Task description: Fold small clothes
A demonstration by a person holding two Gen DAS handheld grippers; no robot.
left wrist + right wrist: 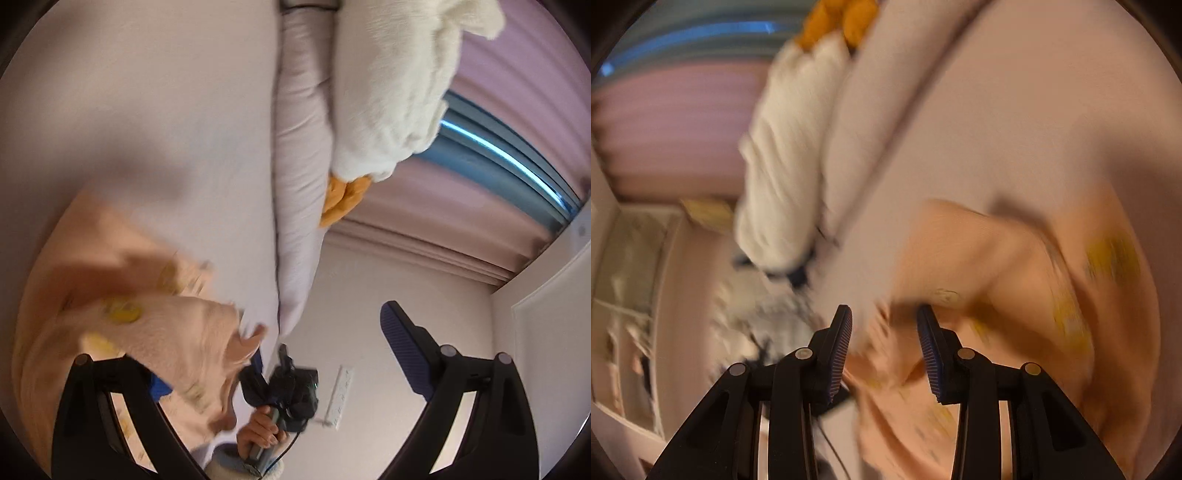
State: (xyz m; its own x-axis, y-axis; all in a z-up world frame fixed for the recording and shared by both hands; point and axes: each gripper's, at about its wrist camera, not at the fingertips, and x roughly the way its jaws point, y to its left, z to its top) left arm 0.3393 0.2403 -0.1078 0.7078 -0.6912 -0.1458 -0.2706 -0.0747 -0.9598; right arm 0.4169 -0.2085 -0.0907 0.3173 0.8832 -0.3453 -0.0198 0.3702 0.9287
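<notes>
A peach garment (122,295) with yellow prints is lifted partly off the pale bed sheet (147,110). In the left wrist view it drapes over the left finger of my left gripper (293,306), whose jaws stand wide apart; the right finger's blue pad (402,350) is bare. Beyond it a hand (258,432) holds my right gripper (256,363), which pinches the garment's edge. In the blurred right wrist view the right gripper (884,321) has bunched peach garment (997,266) between its pads.
A white plush toy (388,92) with orange feet lies on a rolled pale duvet (299,147) at the bed's edge; the toy (783,166) also shows in the right wrist view. Pink curtains (461,192), a window and a wall power strip (341,395) lie beyond.
</notes>
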